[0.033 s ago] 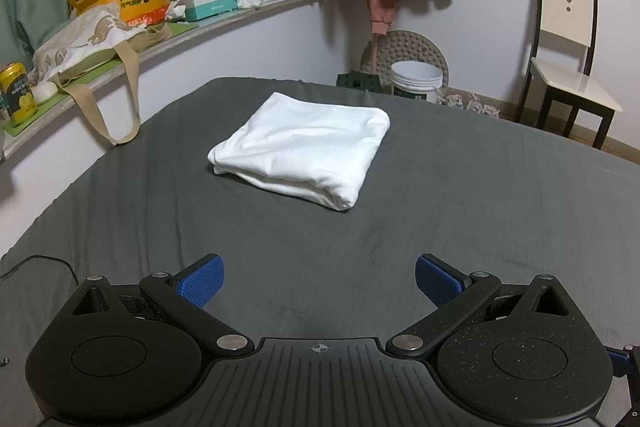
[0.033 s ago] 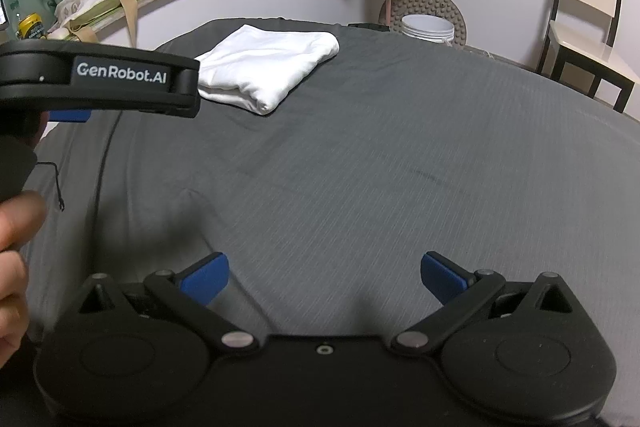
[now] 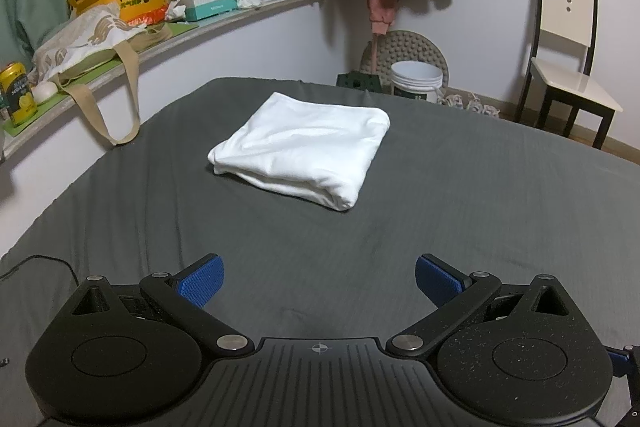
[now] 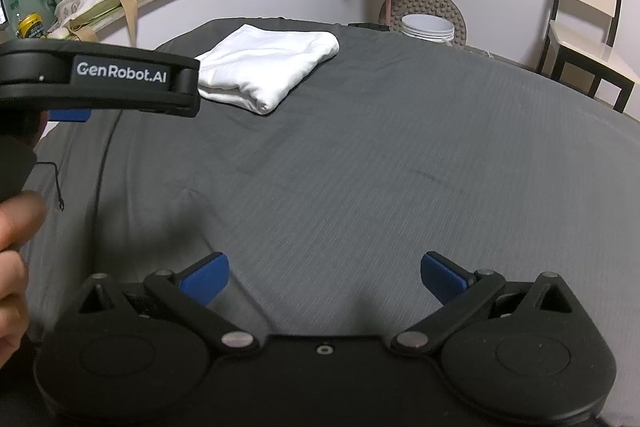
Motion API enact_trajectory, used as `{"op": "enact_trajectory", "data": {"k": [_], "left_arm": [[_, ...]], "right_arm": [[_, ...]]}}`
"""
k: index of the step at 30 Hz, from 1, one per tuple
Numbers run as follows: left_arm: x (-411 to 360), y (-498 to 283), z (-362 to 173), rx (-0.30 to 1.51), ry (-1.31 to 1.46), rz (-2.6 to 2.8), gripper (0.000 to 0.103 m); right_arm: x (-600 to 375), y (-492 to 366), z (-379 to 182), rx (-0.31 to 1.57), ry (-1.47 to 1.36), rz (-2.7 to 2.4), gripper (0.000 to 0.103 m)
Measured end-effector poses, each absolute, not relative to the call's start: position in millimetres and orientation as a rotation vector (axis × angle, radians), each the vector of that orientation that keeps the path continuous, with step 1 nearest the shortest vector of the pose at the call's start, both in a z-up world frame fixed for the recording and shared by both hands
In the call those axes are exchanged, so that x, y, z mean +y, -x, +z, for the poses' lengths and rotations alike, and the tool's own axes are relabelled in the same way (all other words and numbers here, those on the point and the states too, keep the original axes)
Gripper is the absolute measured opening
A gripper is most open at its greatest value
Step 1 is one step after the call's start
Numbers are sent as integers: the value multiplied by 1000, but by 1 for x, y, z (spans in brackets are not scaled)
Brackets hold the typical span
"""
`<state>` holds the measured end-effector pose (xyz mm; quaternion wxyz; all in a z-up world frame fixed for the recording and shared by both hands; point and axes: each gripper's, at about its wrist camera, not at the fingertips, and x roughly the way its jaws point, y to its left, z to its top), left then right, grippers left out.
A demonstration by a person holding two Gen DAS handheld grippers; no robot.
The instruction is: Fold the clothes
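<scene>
In the left wrist view, the left tool (image 3: 319,277) has its blue pads spread wide with nothing between them, angled down at the grey bed (image 3: 480,211). The white garment (image 3: 304,147), folded into a neat packet, lies straight ahead and well apart from the tool, its long axis running away and slightly rightward.

In the right wrist view, the right tool (image 4: 324,277) is likewise spread wide and empty. The garment (image 4: 266,67) lies ahead and to the left, beyond the left tool's body. The left tool looks nearer, so any touch-up probably falls to it.
</scene>
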<state>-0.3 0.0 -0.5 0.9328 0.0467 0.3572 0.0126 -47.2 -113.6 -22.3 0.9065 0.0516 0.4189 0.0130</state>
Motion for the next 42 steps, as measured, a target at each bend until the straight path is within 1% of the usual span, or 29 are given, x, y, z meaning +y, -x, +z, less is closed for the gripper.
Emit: {"op": "enact_trajectory", "data": {"k": [12, 17, 25, 27, 31, 34, 40, 42], "left_arm": [[-2, -4, -11, 740, -98, 24, 102], [-21, -13, -21, 766, -105, 11, 102], [-64, -28, -53, 828, -216, -134, 102], [-74, -27, -61, 817, -205, -174, 102], [-99, -30, -81, 771, -175, -266, 102], [-120, -38, -91, 753, -212, -274, 102], [-134, -66, -116, 763, -203, -267, 102], [-135, -76, -126, 776, -209, -259, 102]], "right_arm": [[-113, 45, -22, 872, -111, 10, 103], [-129, 38, -28, 904, -178, -46, 103], [-170, 24, -51, 911, -263, -249, 103], [-183, 21, -56, 894, -275, -303, 103], [-200, 17, -68, 865, -205, -439, 103], [-210, 17, -77, 839, -165, -498, 103], [-249, 16, -101, 836, -248, -559, 103], [-257, 19, -109, 806, -273, -566, 103]]}}
